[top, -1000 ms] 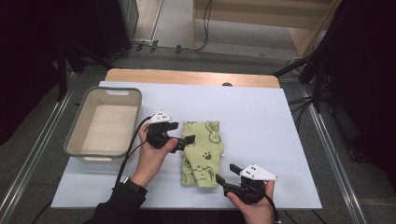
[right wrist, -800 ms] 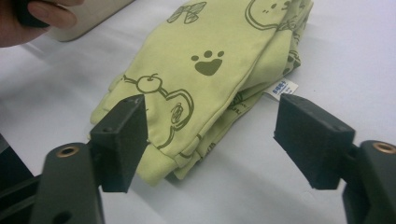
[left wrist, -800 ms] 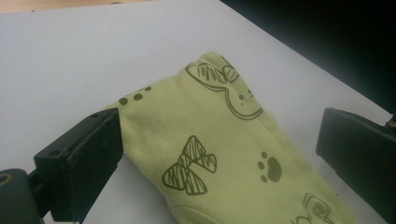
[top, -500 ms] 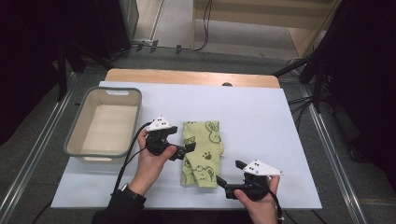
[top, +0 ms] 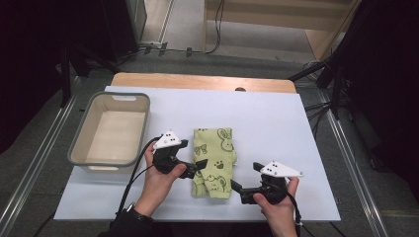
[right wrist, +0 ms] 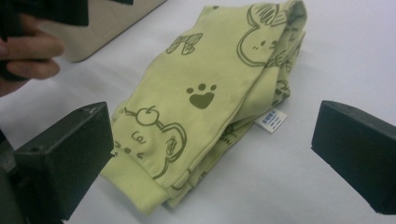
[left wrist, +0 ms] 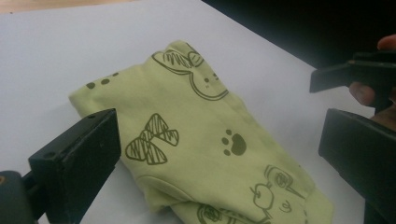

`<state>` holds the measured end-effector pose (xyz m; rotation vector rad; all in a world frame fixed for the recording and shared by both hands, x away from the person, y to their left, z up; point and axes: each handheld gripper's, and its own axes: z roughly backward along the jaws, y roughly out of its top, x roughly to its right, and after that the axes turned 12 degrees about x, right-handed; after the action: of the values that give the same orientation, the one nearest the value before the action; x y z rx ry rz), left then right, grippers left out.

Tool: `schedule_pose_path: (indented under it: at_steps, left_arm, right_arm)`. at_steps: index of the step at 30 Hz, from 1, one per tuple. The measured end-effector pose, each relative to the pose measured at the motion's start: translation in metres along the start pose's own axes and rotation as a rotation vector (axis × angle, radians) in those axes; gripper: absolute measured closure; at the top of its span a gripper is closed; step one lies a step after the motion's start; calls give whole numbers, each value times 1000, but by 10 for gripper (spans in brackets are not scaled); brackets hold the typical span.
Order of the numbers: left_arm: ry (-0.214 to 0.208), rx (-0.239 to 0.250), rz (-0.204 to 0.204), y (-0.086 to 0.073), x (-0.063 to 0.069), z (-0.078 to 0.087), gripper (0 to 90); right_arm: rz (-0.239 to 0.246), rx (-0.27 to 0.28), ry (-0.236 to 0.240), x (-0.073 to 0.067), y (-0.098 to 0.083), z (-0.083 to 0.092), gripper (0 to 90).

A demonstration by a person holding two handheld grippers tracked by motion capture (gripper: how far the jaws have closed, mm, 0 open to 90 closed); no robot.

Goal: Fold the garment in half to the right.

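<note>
At centre frame, our left hand-held gripper (top: 201,165) and right hand-held gripper (top: 236,187), its jaws just opened, flank the folded green garment (top: 215,160) (cartoon-printed), both gaping empty.

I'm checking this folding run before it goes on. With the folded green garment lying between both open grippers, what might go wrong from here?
The folded garment is loosely stacked, with layers and a cuff showing at its near end: a grab by the right gripper, whose jaws have just been opening, may catch only the top layer and undo the fold.

The left gripper sits at the garment's left edge; dragging could slide it on the smooth white sheet.

The basket lies off left, so a one-sided lift may let it unfurl.
</note>
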<state>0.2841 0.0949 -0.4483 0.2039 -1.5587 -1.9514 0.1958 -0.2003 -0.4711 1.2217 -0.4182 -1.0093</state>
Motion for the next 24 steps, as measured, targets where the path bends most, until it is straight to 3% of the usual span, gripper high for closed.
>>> schedule_pose_path:
  at_steps: [7,24]
  left_arm:
    - [-9,3,-1,-8,8,3,0]
    - [18,14,-12,-28,20,18,0]
  right_arm:
    - [1,0,4,2,6,-5,0]
    - [-4,-4,14,11,19,-20,0]
